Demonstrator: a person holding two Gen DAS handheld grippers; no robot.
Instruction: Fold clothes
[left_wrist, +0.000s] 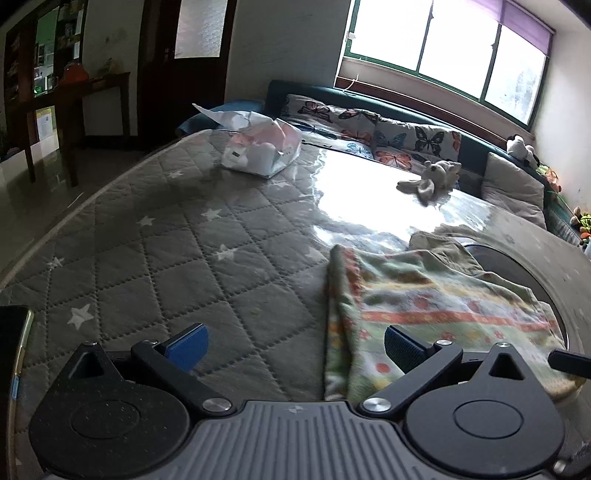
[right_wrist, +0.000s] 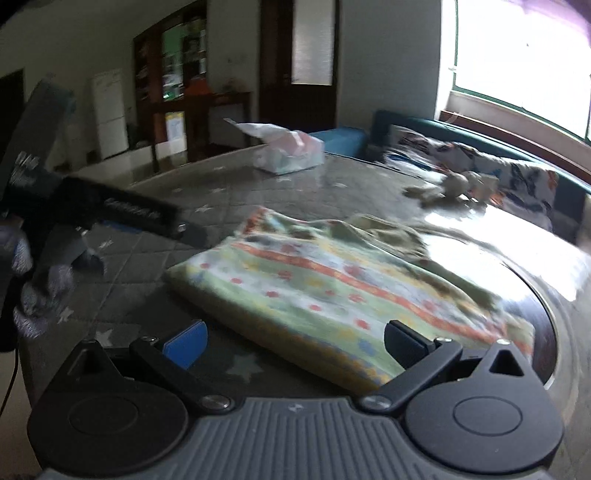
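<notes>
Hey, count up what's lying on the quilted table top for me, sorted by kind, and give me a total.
Folded patterned cloth: 1
Tissue pack: 1
Plush toy: 1
Total: 3
Both grippers, left and right, are open and hold nothing.

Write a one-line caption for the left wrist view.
Open left gripper hovers at the folded floral cloth on a star-quilted table.

Large green-framed window (left_wrist: 443, 48), bright daylight. Dark wooden door (left_wrist: 184, 66), white walls. Teal sofa (left_wrist: 476, 155) with butterfly cushions (left_wrist: 417, 142). Glossy tiled floor (left_wrist: 22, 206).
</notes>
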